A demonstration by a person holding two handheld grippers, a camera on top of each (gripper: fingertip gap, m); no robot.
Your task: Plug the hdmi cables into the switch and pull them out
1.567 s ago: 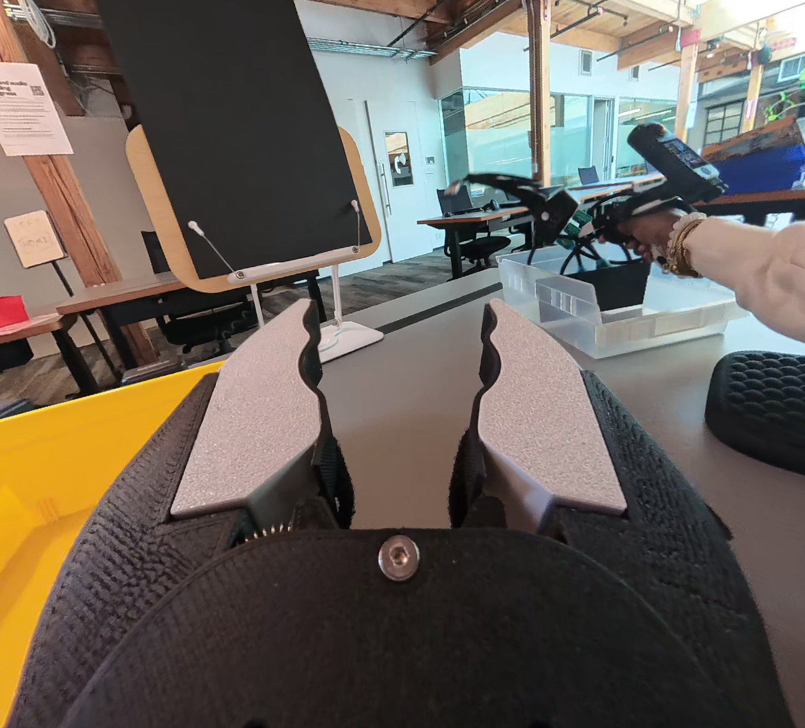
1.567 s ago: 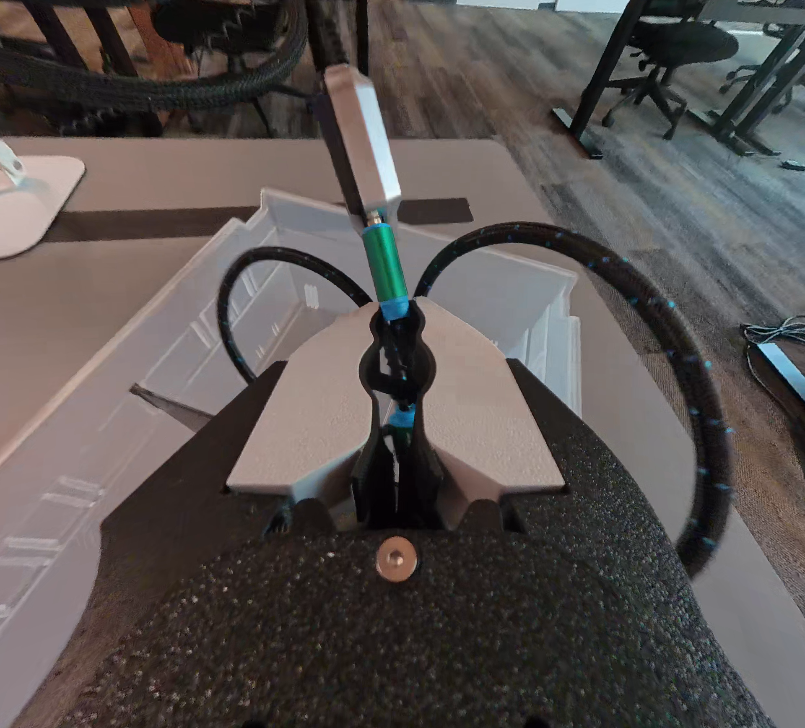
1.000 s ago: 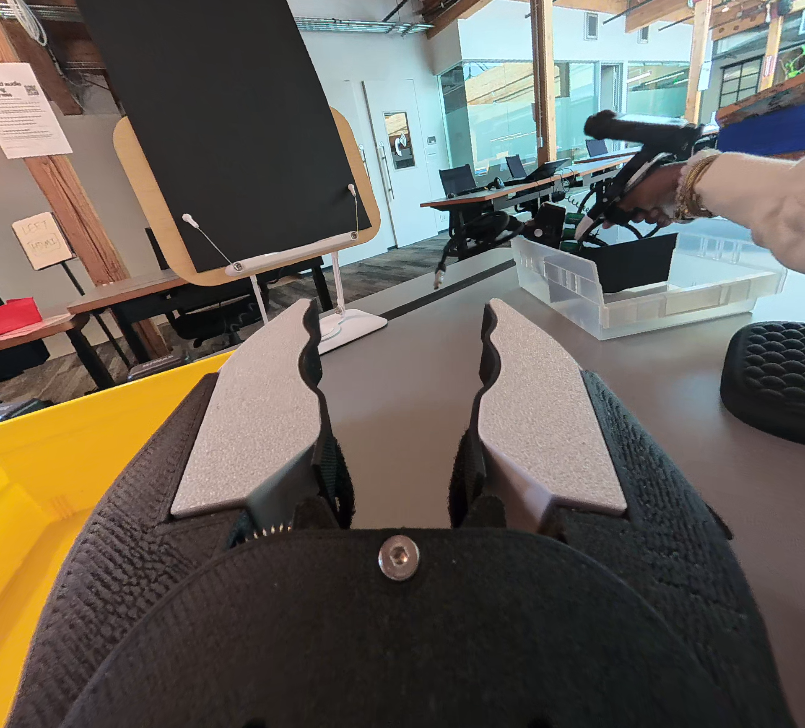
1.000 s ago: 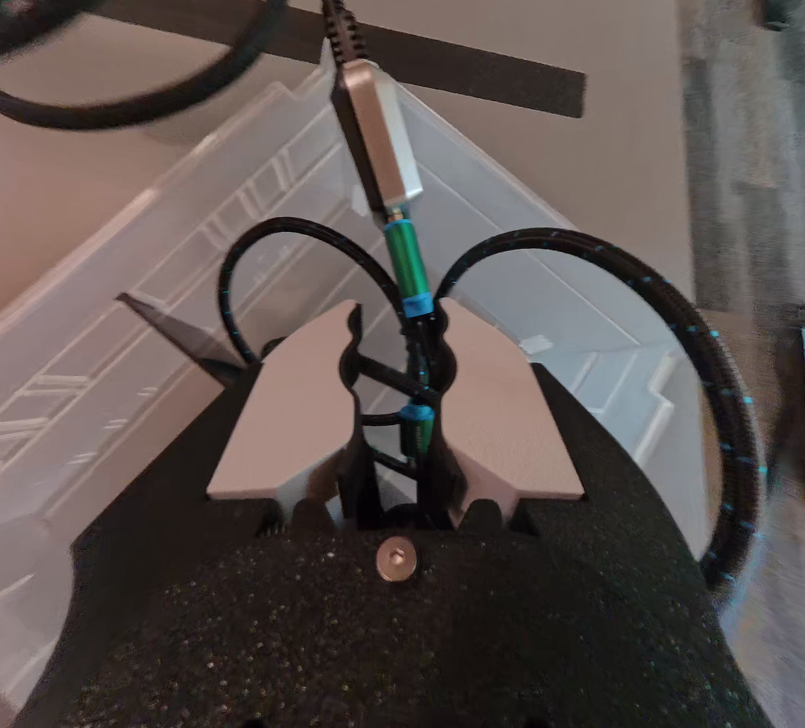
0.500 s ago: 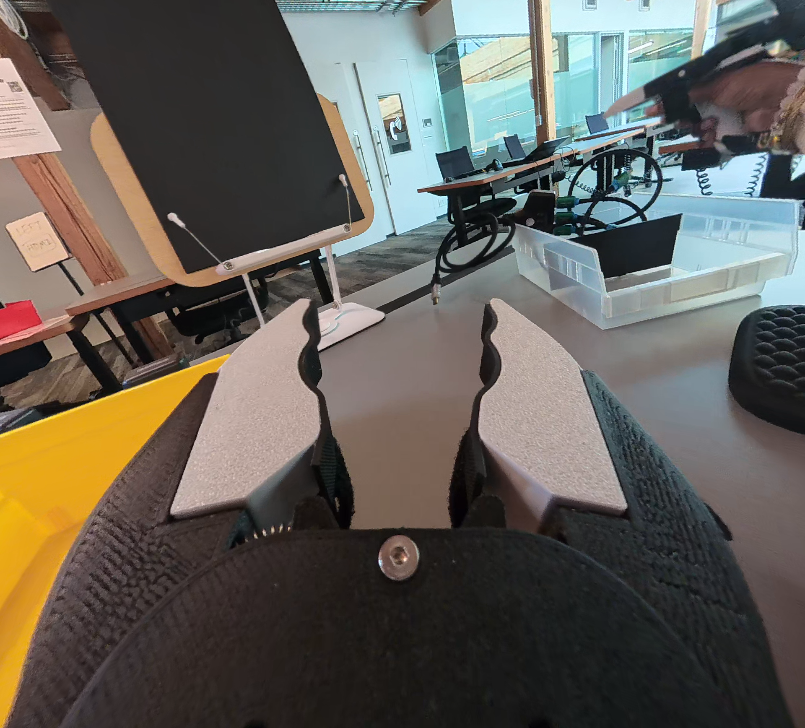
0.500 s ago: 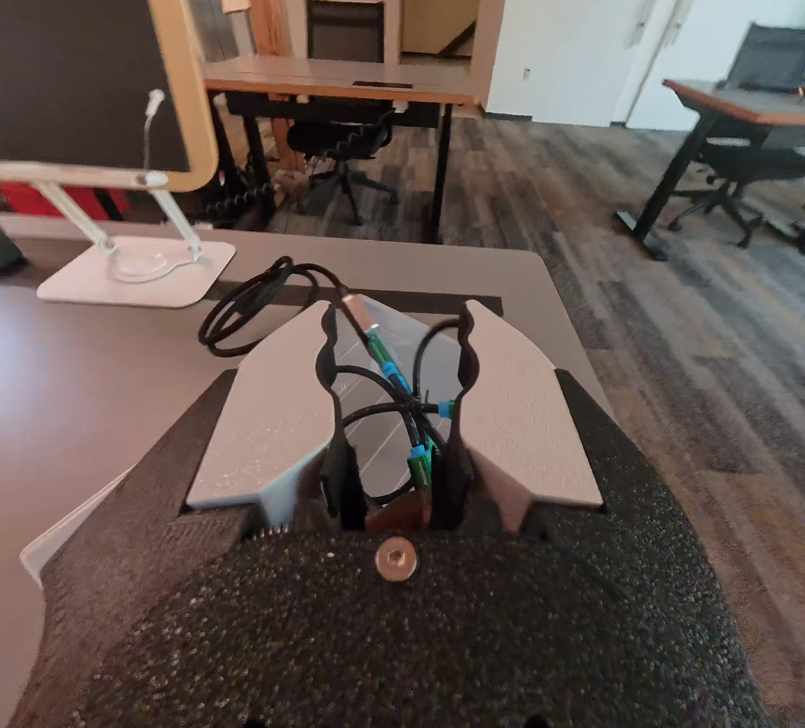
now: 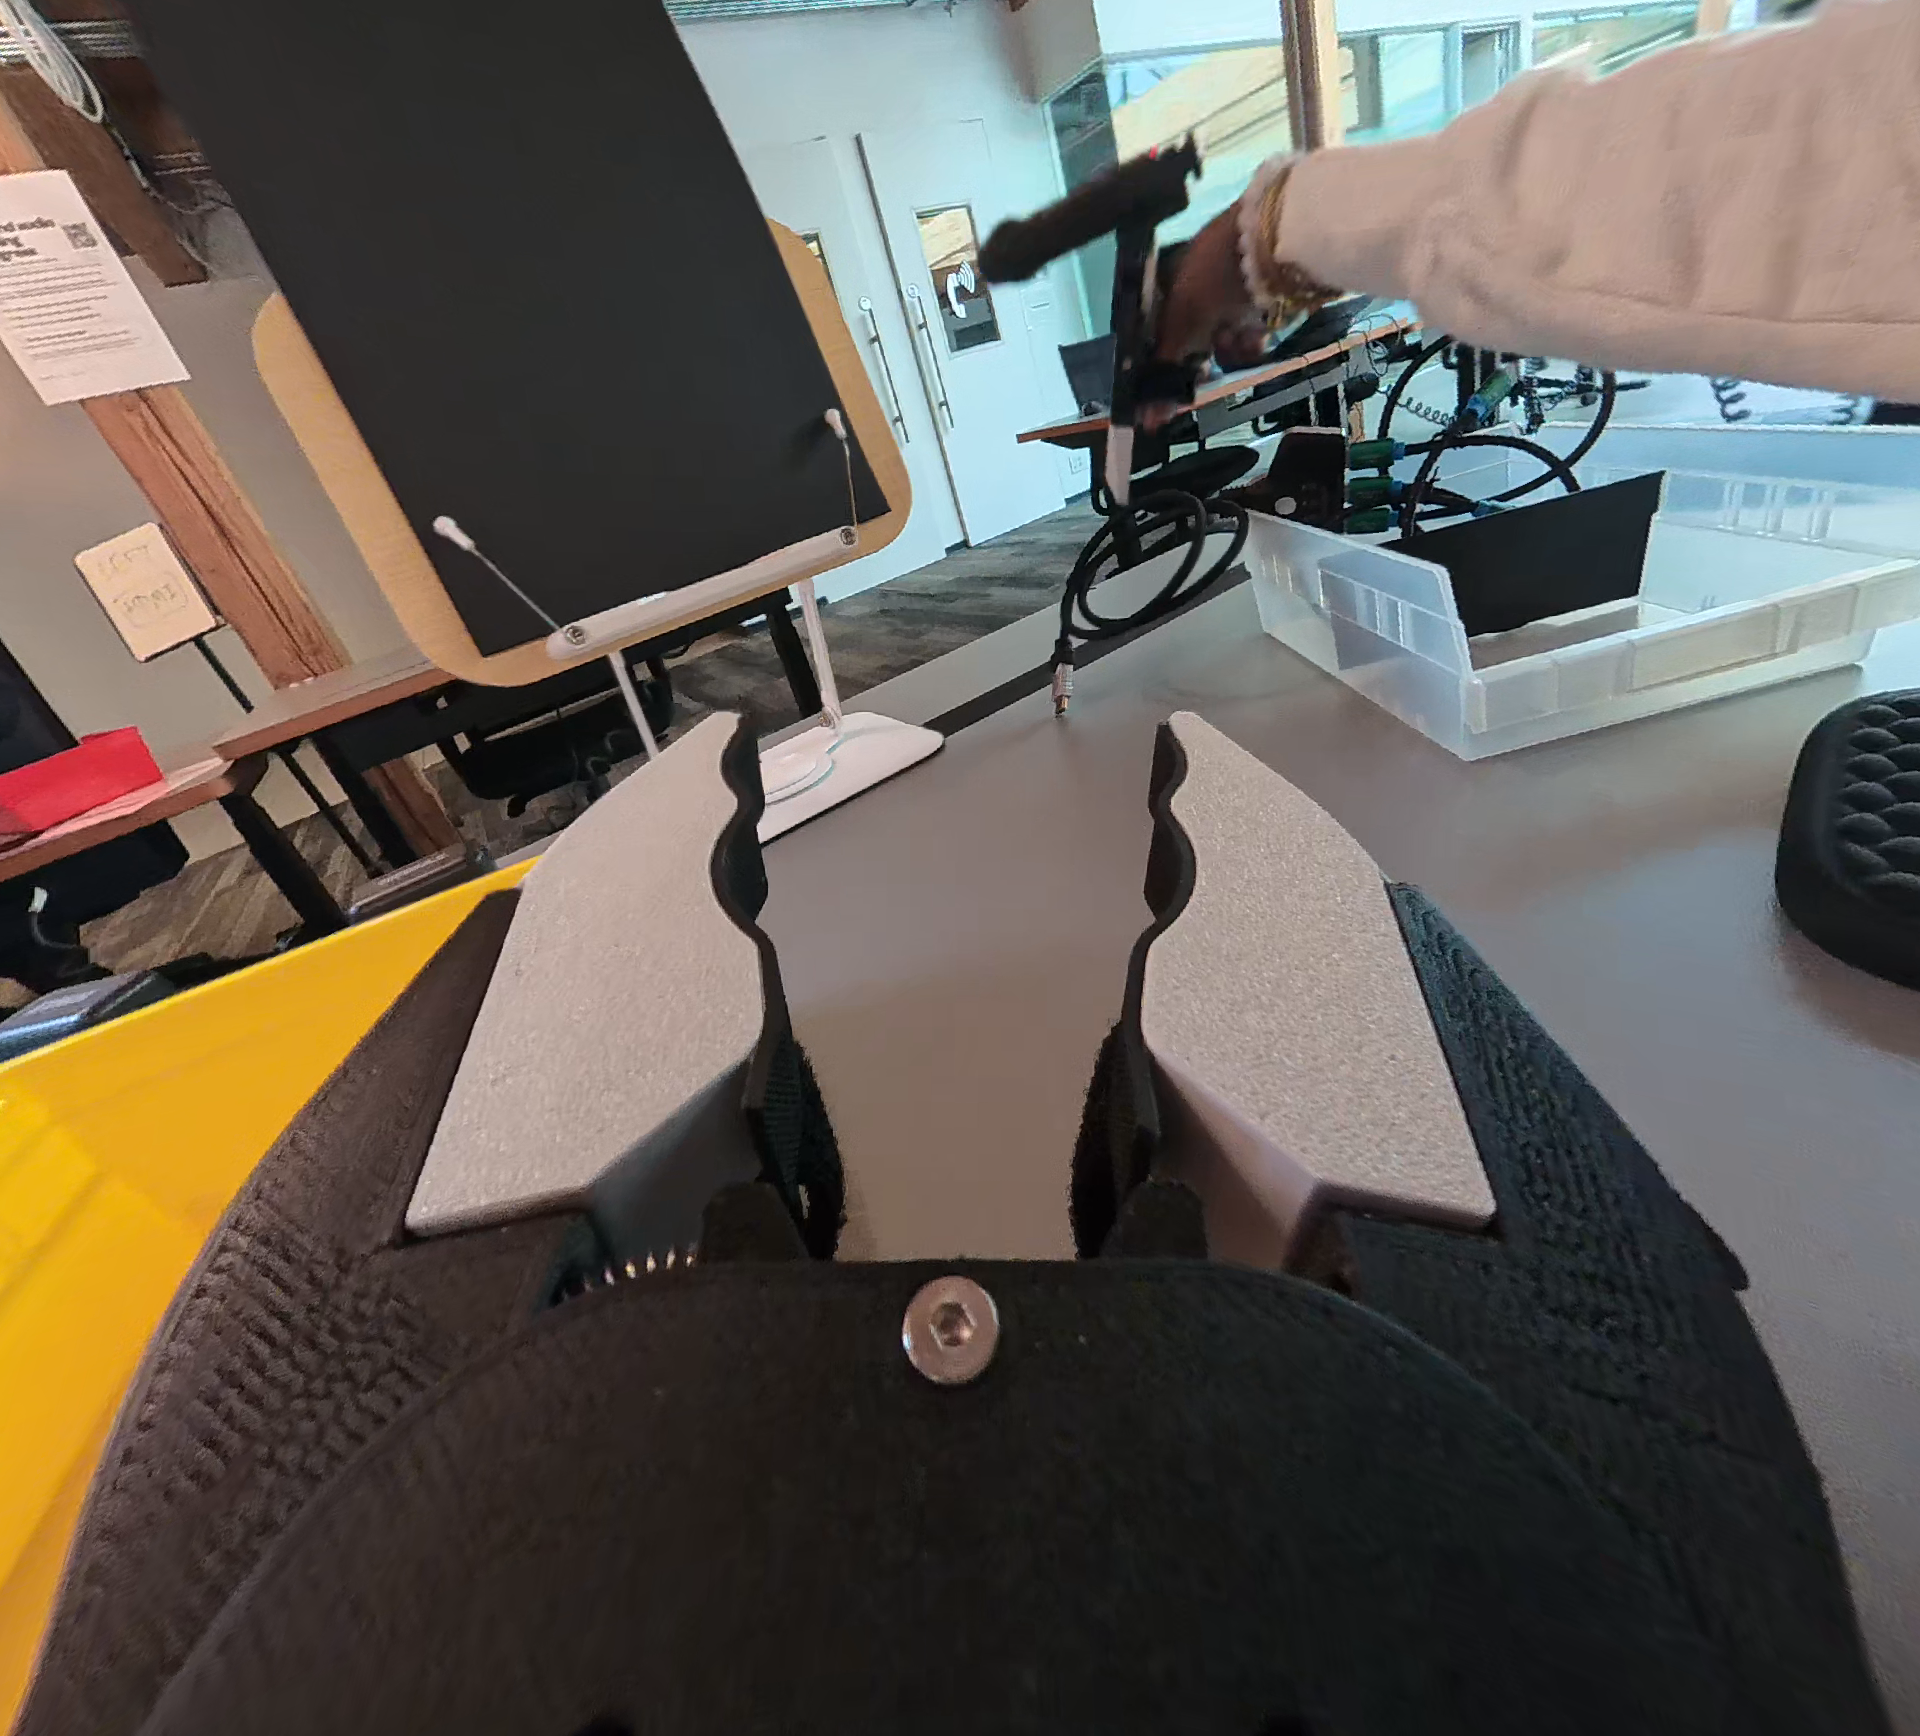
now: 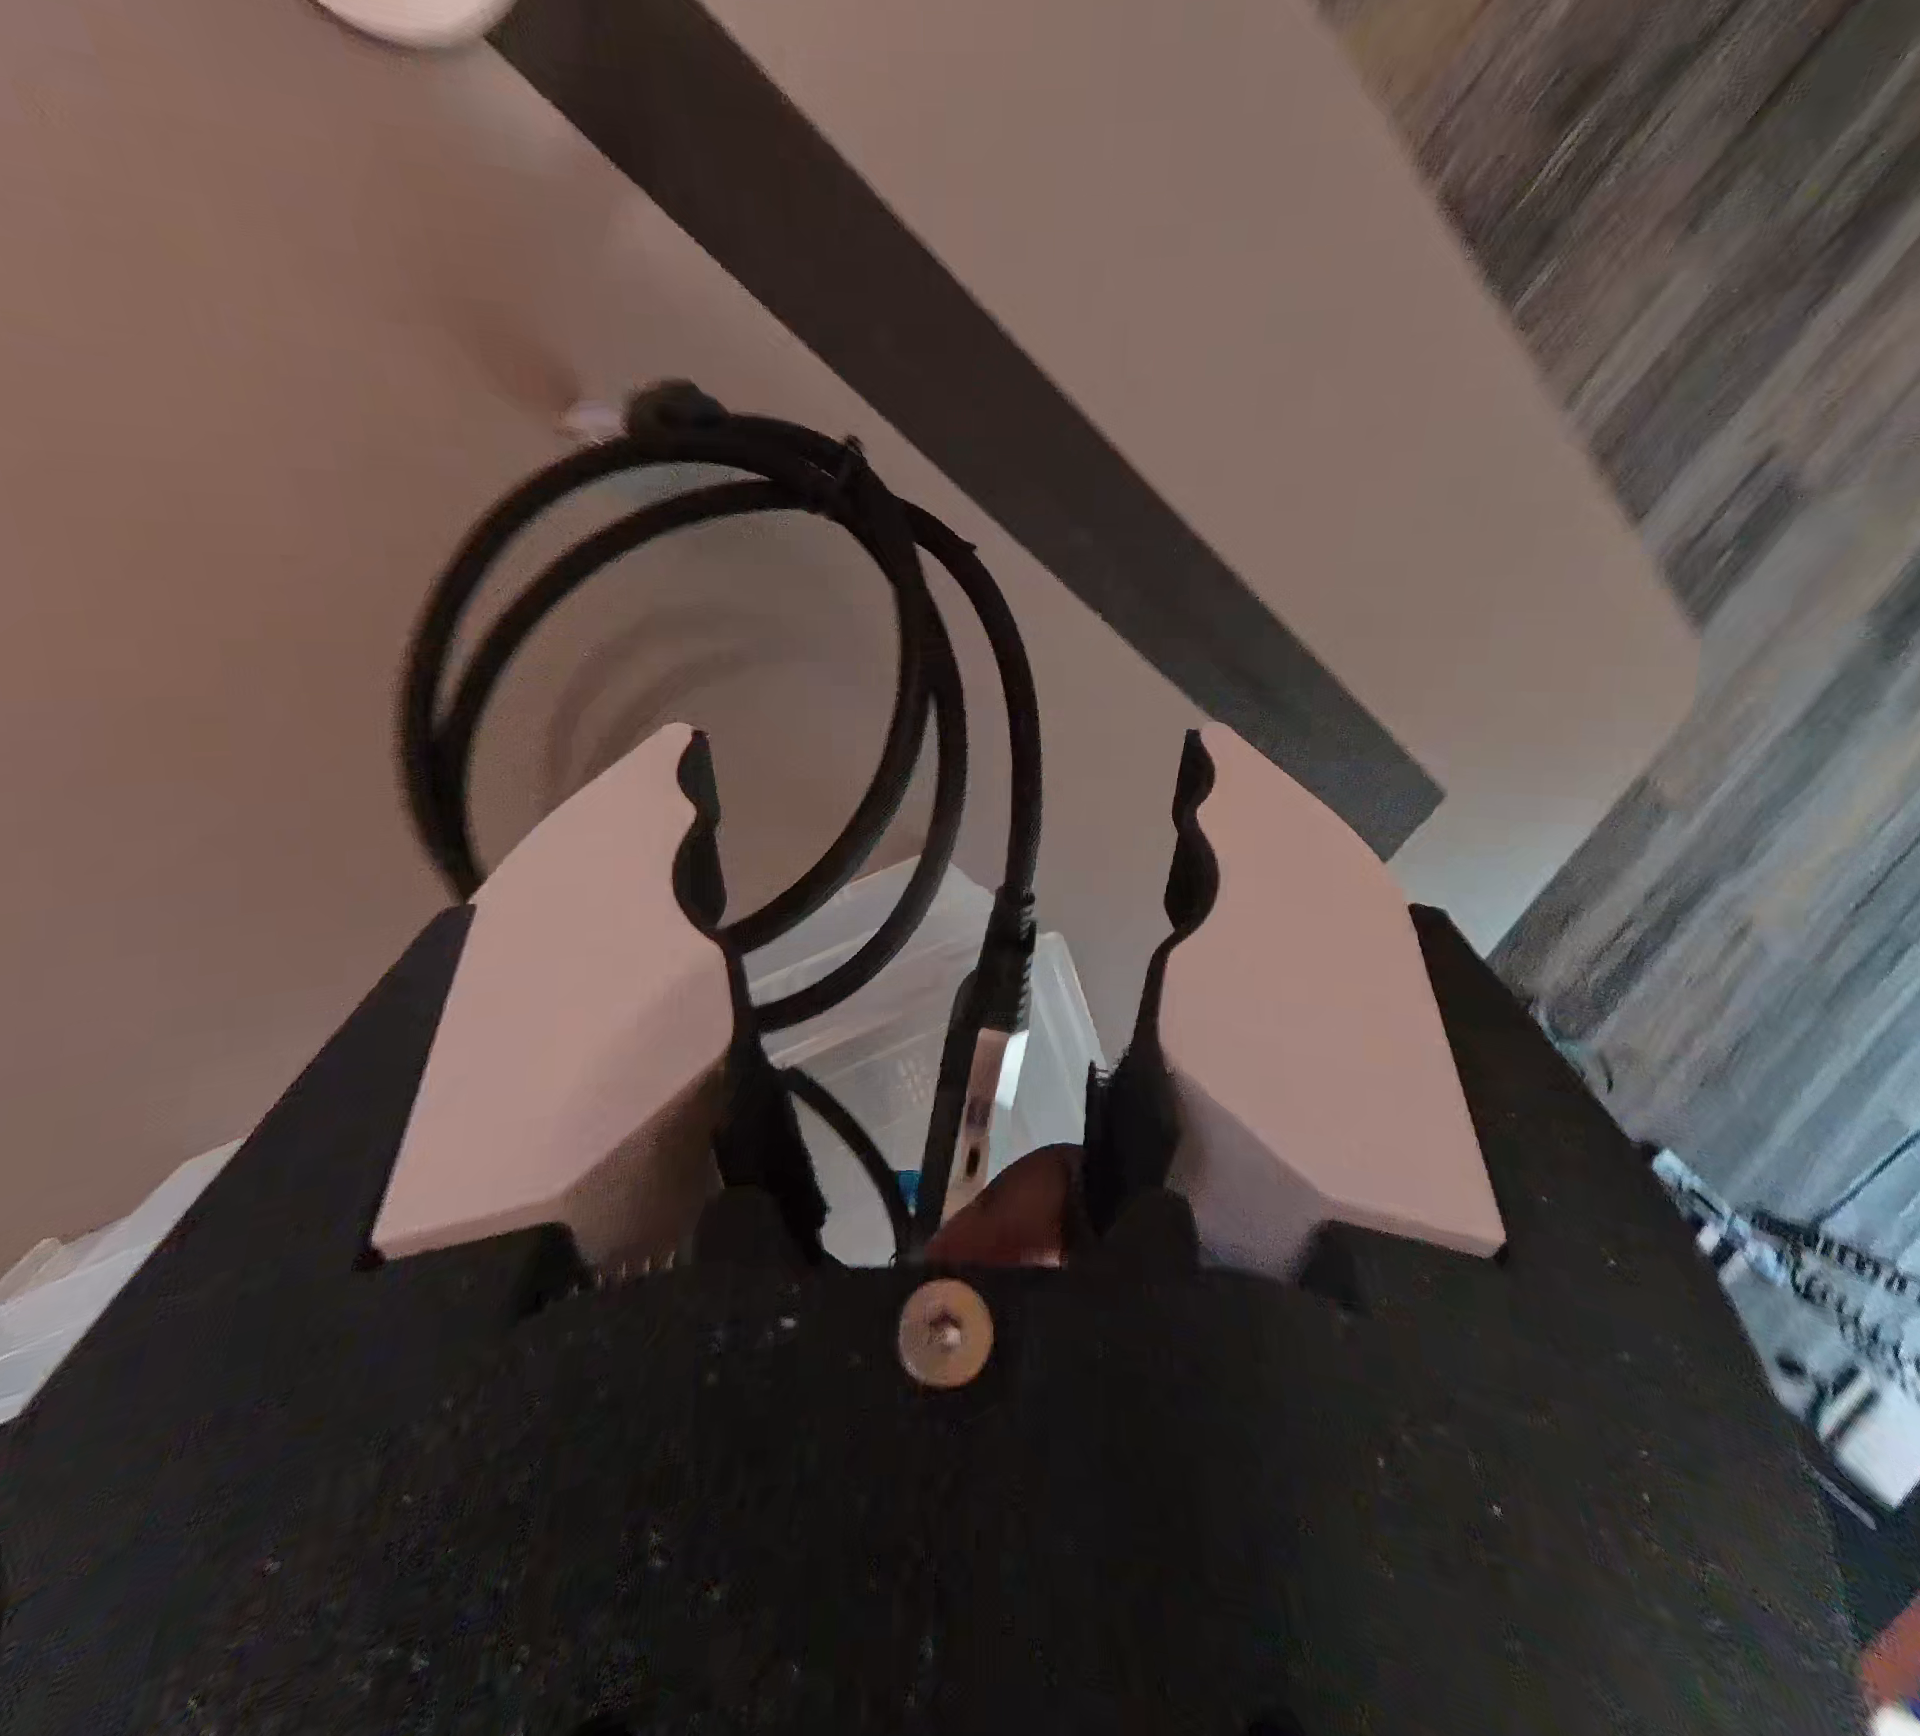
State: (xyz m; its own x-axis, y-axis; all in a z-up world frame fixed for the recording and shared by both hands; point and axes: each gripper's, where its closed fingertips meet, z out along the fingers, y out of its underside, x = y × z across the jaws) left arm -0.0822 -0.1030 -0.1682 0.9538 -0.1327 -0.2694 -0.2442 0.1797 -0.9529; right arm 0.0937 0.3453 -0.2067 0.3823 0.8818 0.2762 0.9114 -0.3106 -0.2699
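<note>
left gripper (image 7: 951,839) sits low over the near-left part of the worktop (image 7: 1558,959), fingers wide apart, nothing between them. yellow bin (image 7: 156,1219) at the near-left edge beside it

right gripper (image 8: 940,839) is up above the far edge, tilted down, fingers also spread and empty; right view is motion-blurred. below it the coiled hdmi cable (image 8: 727,626) lies on the worktop just past the clear tray (image 8: 883,1021), and its silver-bodied plug end runs back toward the camera between the fingers without touching them

left view: free plug tip of the cable rests on the worktop pointing toward the near edge, long axis roughly near-far, coil standing slack behind it. switch (image 7: 1309,476) sits at the tray's far-left corner with green-ended cables in it

my read: at the placement stage, one cable appears released. next move needs a re-grip on a plug body, squared to its port; can't tell from here whether that silver plug is seated
</note>
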